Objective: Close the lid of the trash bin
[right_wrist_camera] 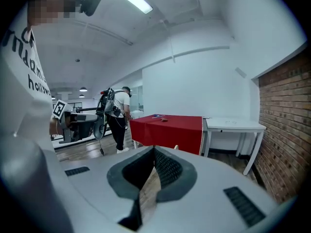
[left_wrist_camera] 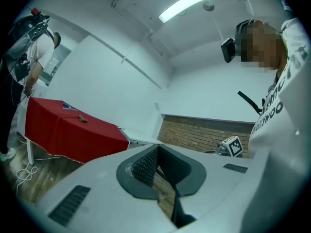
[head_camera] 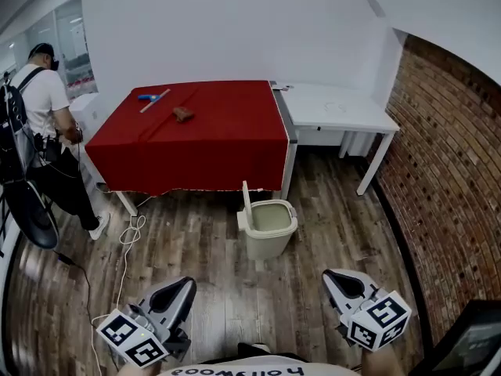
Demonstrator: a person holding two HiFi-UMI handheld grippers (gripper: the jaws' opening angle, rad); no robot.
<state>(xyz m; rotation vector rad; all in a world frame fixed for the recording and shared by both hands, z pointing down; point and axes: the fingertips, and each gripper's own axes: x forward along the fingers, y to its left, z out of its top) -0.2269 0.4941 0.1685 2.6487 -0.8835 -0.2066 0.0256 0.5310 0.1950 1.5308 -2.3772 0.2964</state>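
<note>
A cream trash bin (head_camera: 268,232) stands on the wooden floor in front of the red table, and its lid (head_camera: 246,199) stands upright at the bin's left rim, leaving the bin uncovered. In the head view my left gripper (head_camera: 186,287) is low at the bottom left and my right gripper (head_camera: 333,276) at the bottom right. Both are well short of the bin and touch nothing. In the left gripper view the left gripper (left_wrist_camera: 156,149) has its jaws meeting at the tips with nothing between them. The right gripper (right_wrist_camera: 154,152) looks the same in its own view.
The red-covered table (head_camera: 196,135) carries a blue-handled tool (head_camera: 154,98) and a small brown object (head_camera: 183,114). A white desk (head_camera: 337,108) adjoins it on the right, beside a brick wall (head_camera: 450,163). A person (head_camera: 35,108) stands at the left, and a white cable (head_camera: 129,233) lies on the floor.
</note>
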